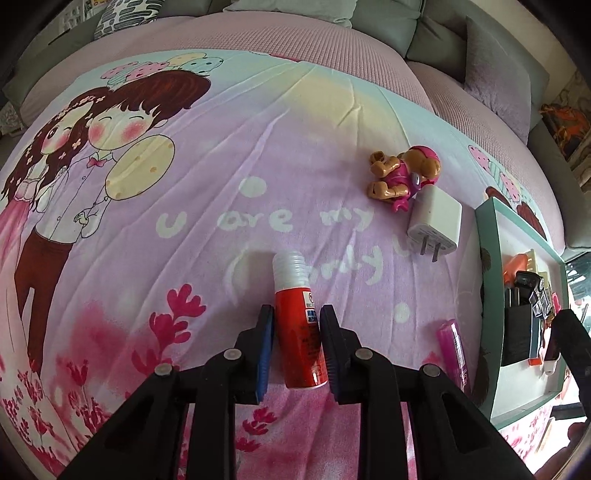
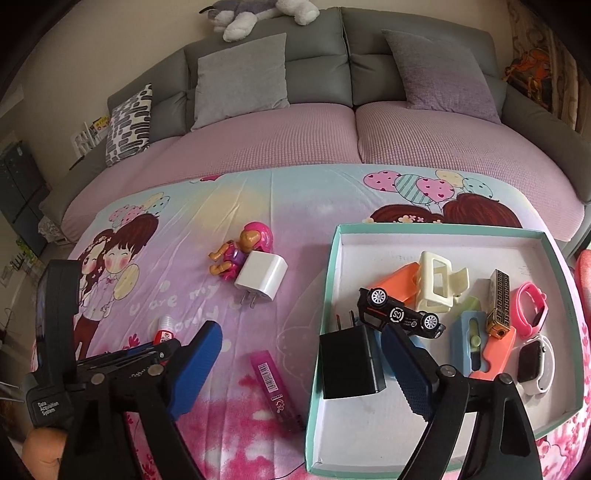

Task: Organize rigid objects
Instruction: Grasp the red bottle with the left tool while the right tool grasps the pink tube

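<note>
our left gripper point(image 1: 297, 325) brackets the glue bottle point(image 1: 298, 317) at lower centre, pads touching it, so we judge it gripped. right gripper point(image 2: 303, 363) hangs apart over the tray point(image 2: 436, 229). next we lift it toward the tray, lower right.

home living room | grey sofa point(image 2: 314, 66) with cushions point(image 2: 242, 75) | plush toy point(image 2: 258, 13) | cartoon blanket point(image 1: 184, 221)

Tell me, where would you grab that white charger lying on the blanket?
Grip the white charger across its two flat side faces, coming down from above. It lies flat on the blanket with its prongs toward the camera. The toy figure touches its far corner, so a gripper should close across the part nearer the prongs, probably.
</note>
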Tool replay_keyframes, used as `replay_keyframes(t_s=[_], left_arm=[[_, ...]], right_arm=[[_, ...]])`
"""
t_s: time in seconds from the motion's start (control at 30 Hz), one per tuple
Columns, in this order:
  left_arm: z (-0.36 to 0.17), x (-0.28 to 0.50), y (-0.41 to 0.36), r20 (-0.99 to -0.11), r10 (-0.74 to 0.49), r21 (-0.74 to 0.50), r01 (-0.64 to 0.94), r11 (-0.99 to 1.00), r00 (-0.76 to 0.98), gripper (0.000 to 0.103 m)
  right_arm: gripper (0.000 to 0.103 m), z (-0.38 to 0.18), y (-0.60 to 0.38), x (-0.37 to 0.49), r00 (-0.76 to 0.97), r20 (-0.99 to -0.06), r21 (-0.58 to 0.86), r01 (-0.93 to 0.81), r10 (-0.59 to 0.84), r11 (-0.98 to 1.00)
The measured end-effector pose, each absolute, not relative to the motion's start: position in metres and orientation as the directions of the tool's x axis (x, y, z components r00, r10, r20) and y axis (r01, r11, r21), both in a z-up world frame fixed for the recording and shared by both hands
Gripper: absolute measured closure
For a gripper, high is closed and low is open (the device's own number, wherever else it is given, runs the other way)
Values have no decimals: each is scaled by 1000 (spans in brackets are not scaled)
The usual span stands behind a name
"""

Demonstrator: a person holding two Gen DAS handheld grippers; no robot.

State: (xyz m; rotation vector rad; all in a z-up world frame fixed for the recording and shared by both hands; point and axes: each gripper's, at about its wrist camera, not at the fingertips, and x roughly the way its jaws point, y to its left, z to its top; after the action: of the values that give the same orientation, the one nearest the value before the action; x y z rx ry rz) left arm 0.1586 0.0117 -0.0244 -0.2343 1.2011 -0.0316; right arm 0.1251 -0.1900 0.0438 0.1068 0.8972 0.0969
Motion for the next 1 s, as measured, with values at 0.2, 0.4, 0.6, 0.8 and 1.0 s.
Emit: replay_keyframes(t_s=[0.2, 0.4, 0.6, 0.8, 1.0], left_arm=[[-23, 156, 14, -921, -137, -186, -103, 977, 364, 77], [-23, 158, 15, -922, -140, -191, -110, 975, 362, 77], [-23, 159, 15, -922, -142, -193, -112, 975, 361, 77], [-24, 160, 13, -923, -136, -187, -111, 976, 359, 77], [-24, 160, 13, -924, -132, -182, -108, 977, 359, 77]], right_arm=[[37, 30, -165, 127, 576, -800, 108, -131, 164, 986], [51, 10, -149, 131, 510, -846, 85, -165, 158, 983], [55, -5, -147, 134, 465, -876, 62, -159, 130, 985], [56, -16, -141, 138, 436, -895, 24, -162, 93, 987], [69, -25, -137, 141, 415, -907, -1, -168, 70, 986]])
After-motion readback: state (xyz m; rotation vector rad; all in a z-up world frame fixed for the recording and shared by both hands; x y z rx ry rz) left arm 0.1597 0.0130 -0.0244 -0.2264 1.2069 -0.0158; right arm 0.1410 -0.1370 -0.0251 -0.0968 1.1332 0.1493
